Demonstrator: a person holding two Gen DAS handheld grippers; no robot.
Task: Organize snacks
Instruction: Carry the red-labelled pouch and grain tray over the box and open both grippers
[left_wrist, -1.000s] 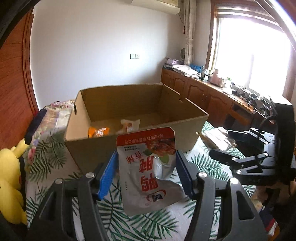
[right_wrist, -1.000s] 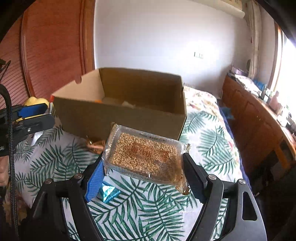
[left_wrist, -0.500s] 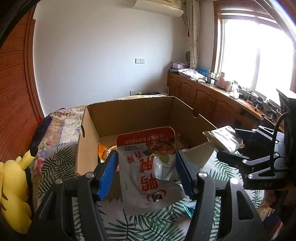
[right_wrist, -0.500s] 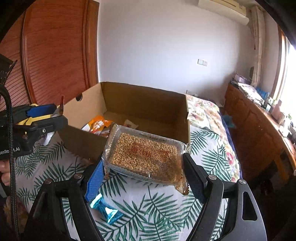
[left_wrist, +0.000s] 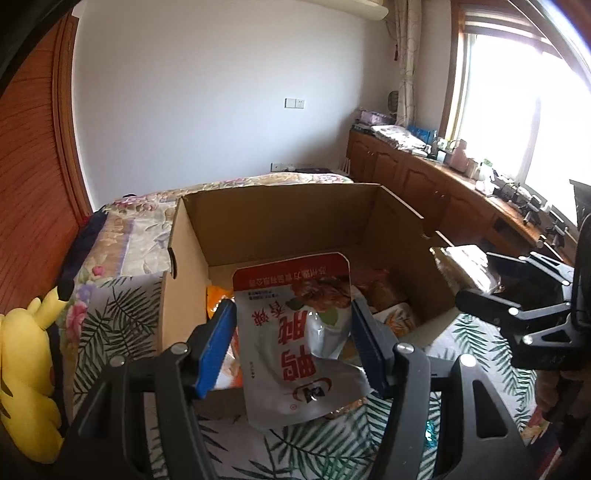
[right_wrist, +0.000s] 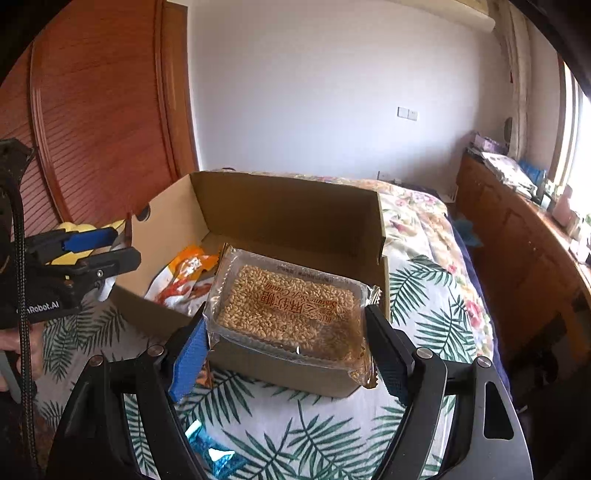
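1. The bed (right_wrist: 424, 258), under a palm-leaf cover, carries everything, which keeps the snacks within reach of both hands.
2. The box (left_wrist: 295, 221) stands open-topped in the middle of the bed, evidently the collecting place: an orange packet (right_wrist: 188, 266) and other wrappers already lie on its floor.
3. The left gripper (left_wrist: 293, 343) hangs at the box's near wall, tilted down. Its jaws pinch a pouch (left_wrist: 295, 332) by its two side edges, so the pouch stands upright between the blue pads with its top over the box's inside. By my reading it is poised for a drop.
4. The right gripper (right_wrist: 284, 354) sits at the near right corner of the box, its jaws clamped on a sesame candy pack (right_wrist: 291, 314) across its long sides. That wide hold keeps the flat pack level, hanging over the box rim.
5. The pouch is silver with a red band on top, red characters and a food photo; its lower part is creased.
6. The candy pack is clear film over a tan, grainy slab, with crimped ends.
7. A small blue wrapper (right_wrist: 218, 454) lies on the bed beneath the right gripper, not yet collected.
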